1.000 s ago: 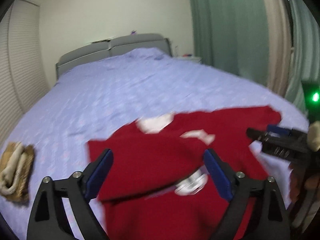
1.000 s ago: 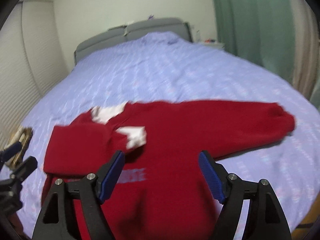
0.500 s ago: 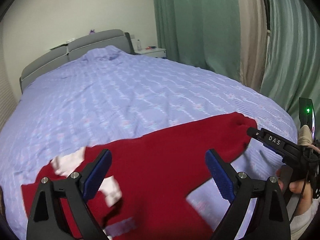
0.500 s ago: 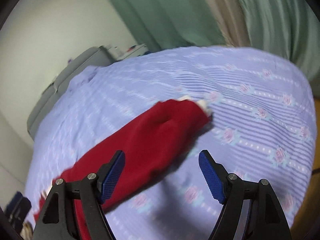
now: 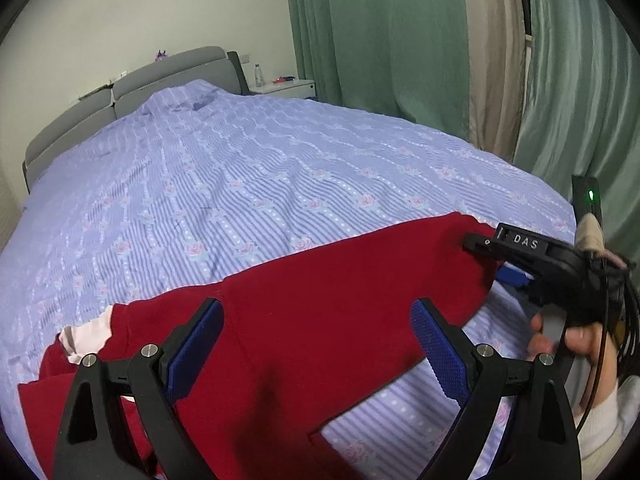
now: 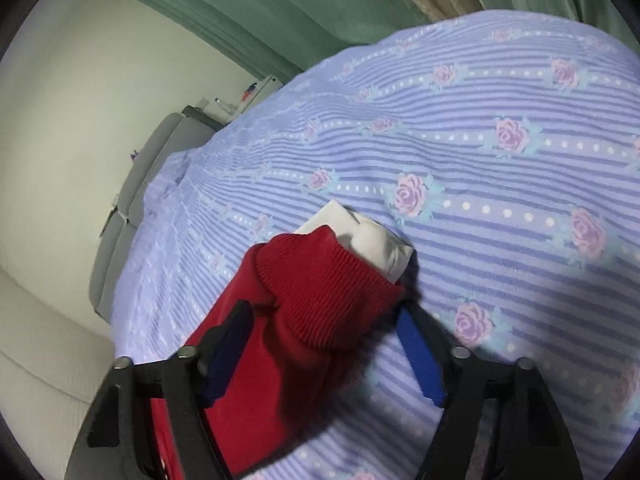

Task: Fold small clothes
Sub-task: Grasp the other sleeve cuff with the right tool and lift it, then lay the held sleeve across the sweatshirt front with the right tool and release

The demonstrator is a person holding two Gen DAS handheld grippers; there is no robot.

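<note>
- Red sweater (image 5: 320, 320) is lying spread out on the bed (image 5: 260, 184), near the foot end, with one sleeve (image 6: 320, 300) stretched out sideways across the striped floral cover.
- That sleeve ends in a ribbed red cuff with a white inner cuff (image 6: 368, 240) poking out past it.
- My right tongs (image 6: 324, 356) are spread apart, one finger on each side of that cuff, not pinching it.
- My left tongs (image 5: 316, 352) are also apart, hovering over the sweater's body, nothing between them.
- Pink-white collar (image 5: 90, 336) shows at the left edge of the sweater.
- Further out: grey headboard (image 5: 132, 92), white nightstand (image 5: 284, 88), green curtains (image 5: 380, 40).
</note>
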